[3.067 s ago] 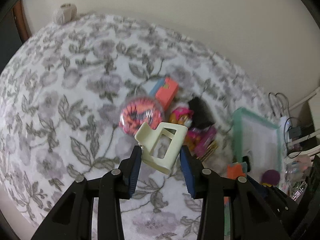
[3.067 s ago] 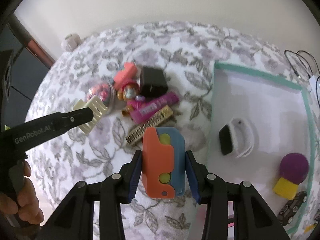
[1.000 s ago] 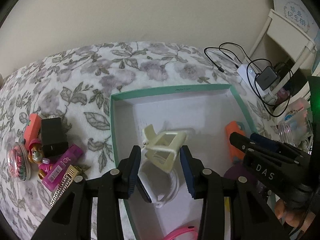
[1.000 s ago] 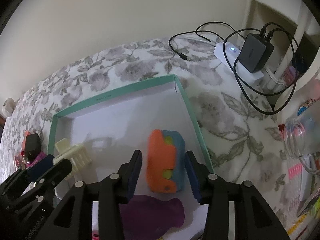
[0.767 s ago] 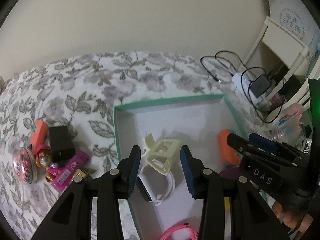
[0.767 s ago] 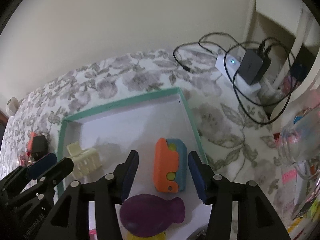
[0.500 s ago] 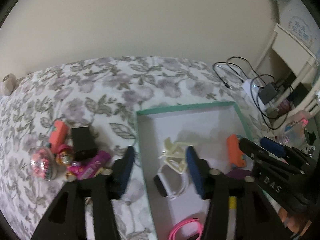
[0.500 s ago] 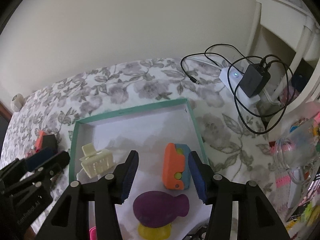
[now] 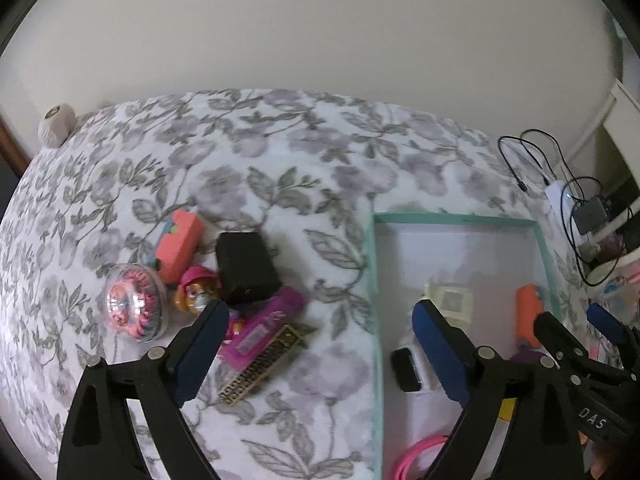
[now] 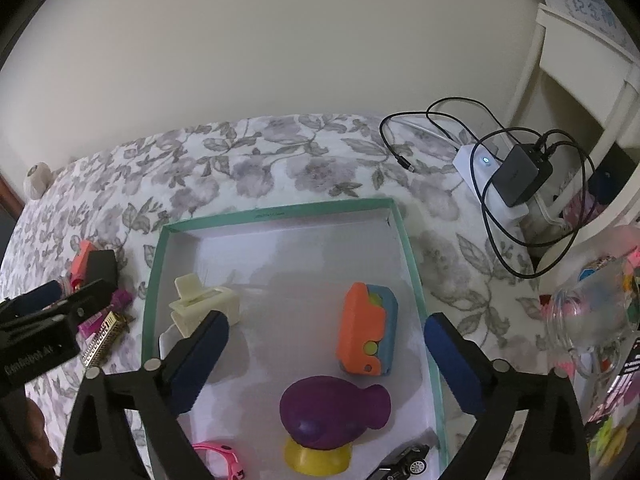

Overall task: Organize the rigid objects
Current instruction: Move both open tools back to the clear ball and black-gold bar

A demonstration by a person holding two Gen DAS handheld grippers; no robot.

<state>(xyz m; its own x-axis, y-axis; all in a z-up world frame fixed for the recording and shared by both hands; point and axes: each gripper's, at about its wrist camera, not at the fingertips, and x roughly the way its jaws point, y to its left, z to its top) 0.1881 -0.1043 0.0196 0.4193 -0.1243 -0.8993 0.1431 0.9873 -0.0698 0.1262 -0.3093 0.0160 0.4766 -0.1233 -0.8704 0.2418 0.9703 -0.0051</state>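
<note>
A teal-rimmed white tray (image 10: 280, 212) lies on the floral cloth and shows in the left wrist view (image 9: 452, 218) too. In it are a cream plastic holder (image 10: 204, 304), an orange-and-blue block (image 10: 366, 334), a purple fish toy (image 10: 332, 404), a pink band (image 10: 224, 456) and a toy car (image 10: 408, 464). My right gripper (image 10: 324, 360) is open and empty above the tray. My left gripper (image 9: 320, 344) is open and empty above the cloth at the tray's left rim. Left of it lie a black box (image 9: 244, 268), a magenta bar (image 9: 264, 328), a gold comb (image 9: 260, 364), an orange block (image 9: 180, 244) and a clear ball (image 9: 136, 308).
A white power strip with a black charger (image 10: 520, 176) and looped cables sits right of the tray. A clear jar (image 10: 588, 316) of coloured bits stands at the far right. A small doll figure (image 9: 196, 292) lies among the loose pile. A wall runs behind the bed.
Both grippers let go of their objects in the tray, opened wide and drew back. The left gripper swung left toward the loose pile on the cloth.
</note>
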